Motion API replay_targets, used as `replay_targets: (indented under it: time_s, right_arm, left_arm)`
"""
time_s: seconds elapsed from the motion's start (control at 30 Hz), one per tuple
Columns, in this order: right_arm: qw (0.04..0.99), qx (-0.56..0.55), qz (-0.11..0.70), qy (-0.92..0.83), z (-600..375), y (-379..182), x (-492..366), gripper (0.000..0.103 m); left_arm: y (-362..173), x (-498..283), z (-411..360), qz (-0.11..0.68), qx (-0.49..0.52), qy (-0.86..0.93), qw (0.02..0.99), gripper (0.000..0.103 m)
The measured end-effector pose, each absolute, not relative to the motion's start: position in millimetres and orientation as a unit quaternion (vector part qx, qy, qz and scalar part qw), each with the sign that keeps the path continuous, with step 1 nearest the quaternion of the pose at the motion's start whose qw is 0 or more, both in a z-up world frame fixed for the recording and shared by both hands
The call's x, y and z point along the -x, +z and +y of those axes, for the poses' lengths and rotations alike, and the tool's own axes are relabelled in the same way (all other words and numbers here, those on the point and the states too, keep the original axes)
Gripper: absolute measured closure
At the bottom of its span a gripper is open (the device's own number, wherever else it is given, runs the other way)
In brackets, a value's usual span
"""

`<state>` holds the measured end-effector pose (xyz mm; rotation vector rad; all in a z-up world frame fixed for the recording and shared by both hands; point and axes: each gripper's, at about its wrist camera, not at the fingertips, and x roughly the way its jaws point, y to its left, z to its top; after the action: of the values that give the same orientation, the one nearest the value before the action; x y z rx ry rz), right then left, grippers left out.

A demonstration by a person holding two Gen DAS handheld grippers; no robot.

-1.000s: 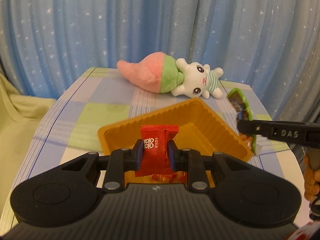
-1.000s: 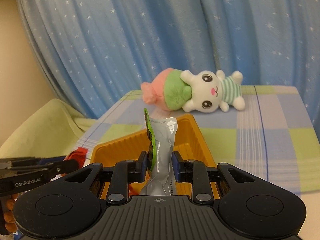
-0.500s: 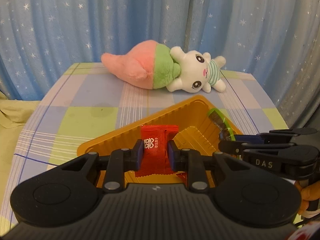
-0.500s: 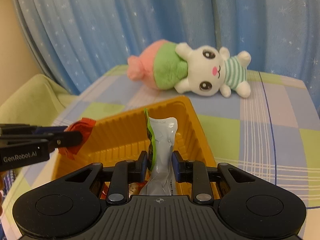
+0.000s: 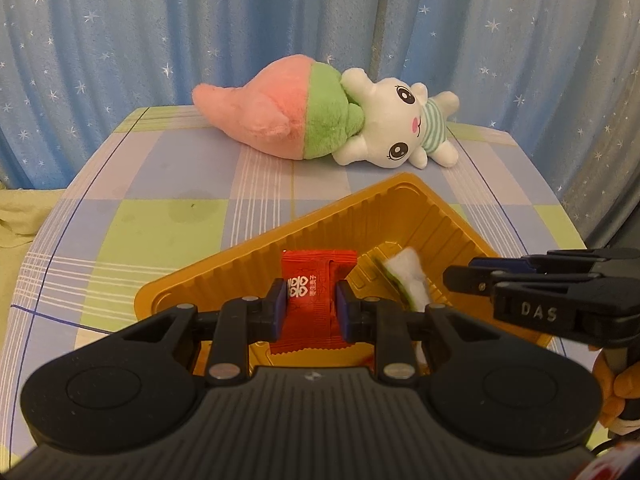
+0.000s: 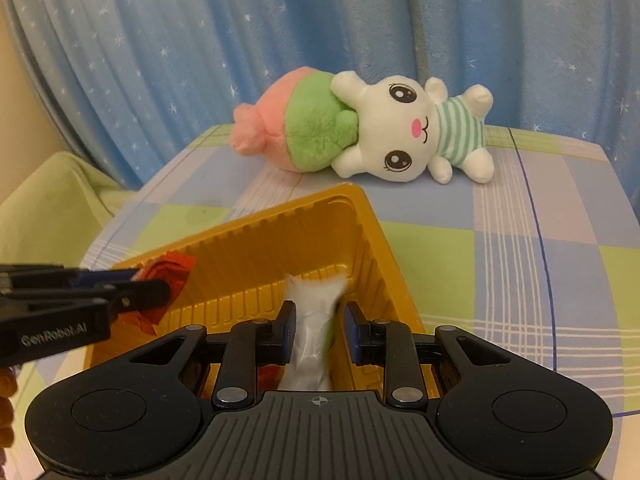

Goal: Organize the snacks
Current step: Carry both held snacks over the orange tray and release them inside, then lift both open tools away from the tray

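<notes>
My left gripper [image 5: 311, 306] is shut on a red snack packet [image 5: 316, 296] and holds it over the near part of the orange tray [image 5: 436, 208]. It also shows in the right wrist view [image 6: 168, 280]. My right gripper [image 6: 317, 330] has its jaws apart over the tray [image 6: 372, 236]. A blurred silver-and-green snack packet [image 6: 310, 344] sits loose between them, dropping into the tray. In the left wrist view this packet [image 5: 406, 276] lies tilted inside the tray, left of the right gripper's fingers [image 5: 472, 282].
A pink, green and white plush rabbit [image 5: 332, 124] lies at the back of the checked tablecloth [image 5: 160, 224]. Blue starred curtains hang behind. Red packets lie in the tray bottom [image 6: 268, 376]. A pale green cushion [image 6: 44, 208] is at left.
My right gripper has opened and the silver-and-green packet has slipped down into the tray. Both grippers have moved closer over the tray. The left still holds the red packet.
</notes>
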<state>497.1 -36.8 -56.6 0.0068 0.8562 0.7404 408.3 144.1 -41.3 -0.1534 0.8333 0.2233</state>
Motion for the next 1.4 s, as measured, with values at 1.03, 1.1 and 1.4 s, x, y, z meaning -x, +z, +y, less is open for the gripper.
replay_targets:
  time_s: [1.03,1.1,1.4]
  right_arm:
    - [0.862,-0.044,0.354,0.360,-69,-5,-472,0.033]
    - [0.863,-0.050,0.348,0.363,-76,2,-467,0.033]
    - [0.853,-0.090,0.346,0.380,-122,24,-439,0.032]
  left_arm:
    - [1,-377,126,0.373,0.099,0.131,0.913,0.046]
    - [10,-368,121,0.366,0.101,0.132,0.916,0.044]
    - [38,-322,86,0.351,0.104,0.143,0.919,0.034]
